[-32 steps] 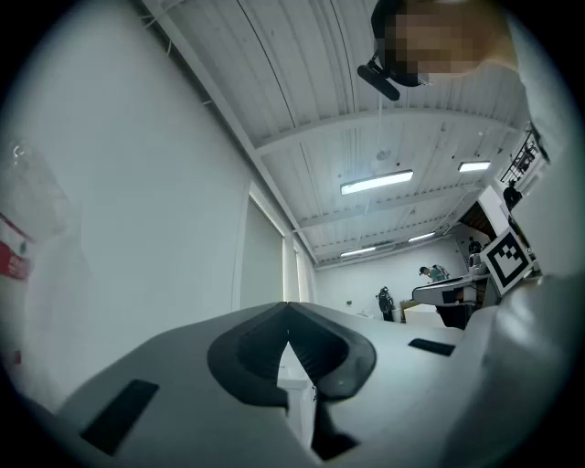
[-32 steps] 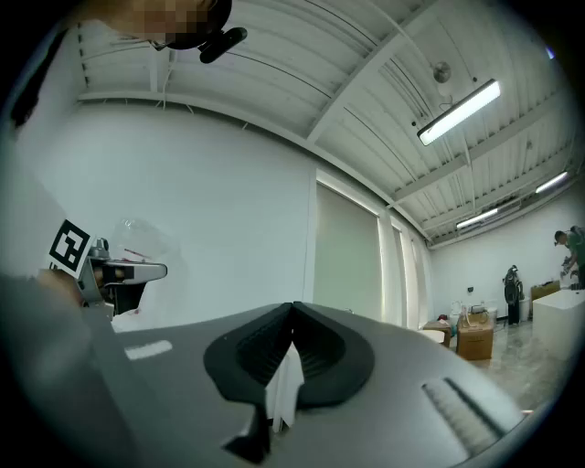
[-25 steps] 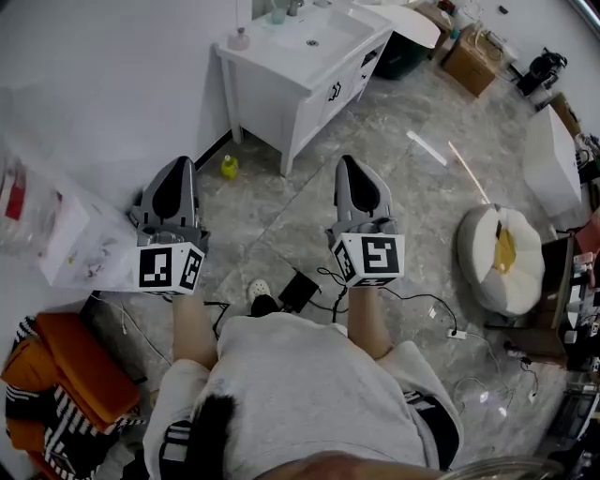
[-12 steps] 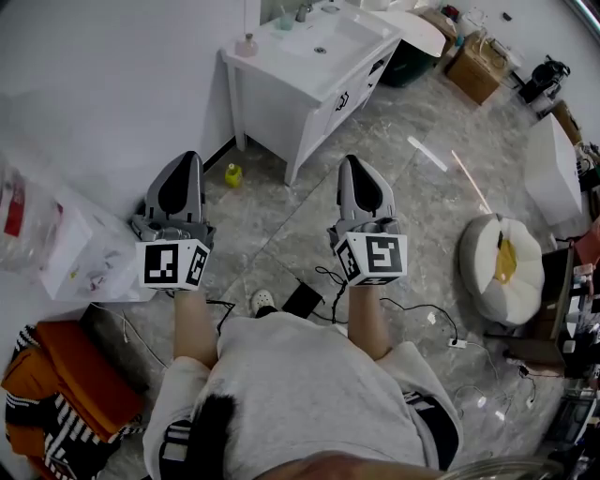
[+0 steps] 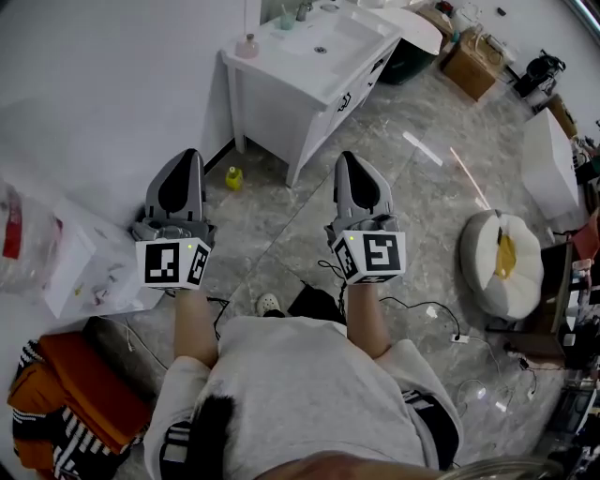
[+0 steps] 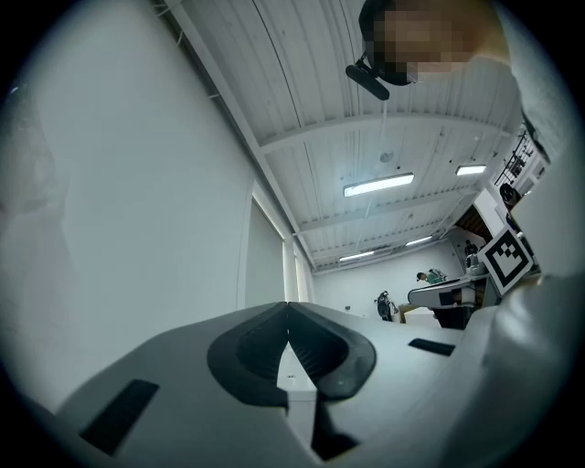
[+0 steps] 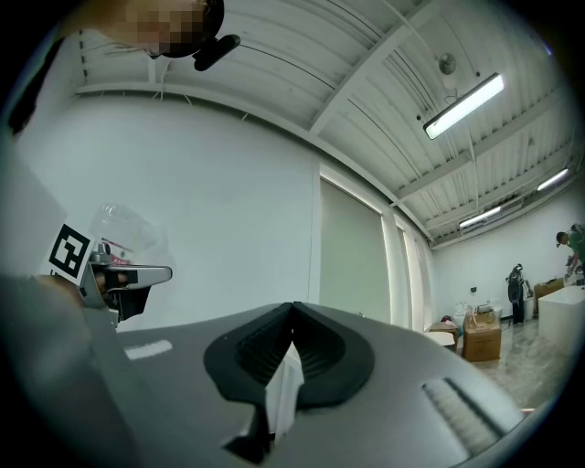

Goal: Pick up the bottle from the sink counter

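Observation:
The white sink cabinet (image 5: 281,89) stands against the wall at the top of the head view, some way ahead of me. On the near left corner of its counter is a small pinkish bottle (image 5: 247,45), with a teal cup (image 5: 284,19) and the tap further back. My left gripper (image 5: 186,157) and right gripper (image 5: 346,161) are held side by side above the floor, pointing toward the cabinet and well short of it. In the left gripper view the left gripper (image 6: 288,307) has its jaws meeting, empty. The right gripper (image 7: 292,307) looks the same in its own view.
A small yellow bottle (image 5: 232,176) sits on the floor by the cabinet's leg. A white box with a plastic bag (image 5: 80,267) and orange and striped cloth (image 5: 66,398) lie left. Cables, a shoe (image 5: 269,303), a round cushion (image 5: 502,258) and cardboard boxes (image 5: 472,61) lie elsewhere on the floor.
Both grippers have travelled forward together toward the sink cabinet, still shut. The white box and the cloth at the left have slipped back in the head view.

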A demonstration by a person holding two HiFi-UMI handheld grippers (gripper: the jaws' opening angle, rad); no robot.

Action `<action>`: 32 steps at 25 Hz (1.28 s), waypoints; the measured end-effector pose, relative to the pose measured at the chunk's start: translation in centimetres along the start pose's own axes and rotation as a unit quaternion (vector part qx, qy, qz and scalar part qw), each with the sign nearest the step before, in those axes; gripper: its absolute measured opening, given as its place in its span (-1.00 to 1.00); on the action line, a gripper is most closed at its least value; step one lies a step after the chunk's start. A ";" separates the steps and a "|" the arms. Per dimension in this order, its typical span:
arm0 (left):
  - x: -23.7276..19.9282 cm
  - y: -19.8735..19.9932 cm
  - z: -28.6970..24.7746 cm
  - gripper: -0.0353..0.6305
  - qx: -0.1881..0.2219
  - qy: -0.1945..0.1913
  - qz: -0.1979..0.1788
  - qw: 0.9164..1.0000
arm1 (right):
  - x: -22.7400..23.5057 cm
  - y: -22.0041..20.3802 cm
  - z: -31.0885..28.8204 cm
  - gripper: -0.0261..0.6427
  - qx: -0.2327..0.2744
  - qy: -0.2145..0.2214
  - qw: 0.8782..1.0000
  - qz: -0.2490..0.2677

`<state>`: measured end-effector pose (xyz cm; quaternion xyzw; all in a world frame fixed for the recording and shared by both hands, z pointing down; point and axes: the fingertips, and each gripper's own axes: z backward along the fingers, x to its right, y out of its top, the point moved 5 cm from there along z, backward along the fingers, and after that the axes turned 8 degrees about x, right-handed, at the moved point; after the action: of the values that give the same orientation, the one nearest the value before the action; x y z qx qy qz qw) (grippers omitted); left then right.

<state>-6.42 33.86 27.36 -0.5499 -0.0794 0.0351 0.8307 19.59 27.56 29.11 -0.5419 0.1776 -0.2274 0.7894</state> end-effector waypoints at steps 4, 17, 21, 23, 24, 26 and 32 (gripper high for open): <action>-1.0 -0.7 -0.4 -0.87 -0.004 0.002 0.006 1.000 | -0.3 -0.4 -0.9 -0.89 -0.006 0.001 1.000 0.004; -3.6 -3.4 -5.6 -0.87 -0.002 0.017 0.011 1.000 | 1.9 -3.3 -7.3 -0.89 -0.005 0.019 1.000 -0.002; -5.0 -4.6 -8.8 -0.87 -0.005 0.025 0.007 1.000 | 3.6 -4.7 -11.3 -0.89 -0.008 0.030 1.000 -0.003; -5.7 -5.0 -10.5 -0.87 -0.005 0.028 0.002 1.000 | 4.3 -5.1 -13.4 -0.89 -0.002 0.035 0.999 -0.005; -6.0 -5.2 -11.3 -0.87 -0.003 0.031 0.000 1.000 | 4.7 -5.2 -14.4 -0.89 0.002 0.037 0.999 -0.009; -6.7 -5.7 -12.9 -0.87 0.000 0.038 -0.001 0.999 | 5.5 -5.5 -16.3 -0.89 0.008 0.042 0.999 -0.012; -7.8 -7.2 -17.8 -0.87 0.004 0.050 0.000 0.999 | 8.0 -6.7 -21.1 -0.89 0.009 0.057 0.998 -0.013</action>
<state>-11.30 13.67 26.43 -0.5476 -0.0374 0.0082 0.8359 13.99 4.75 27.70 -0.5232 0.2130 -0.2694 0.7799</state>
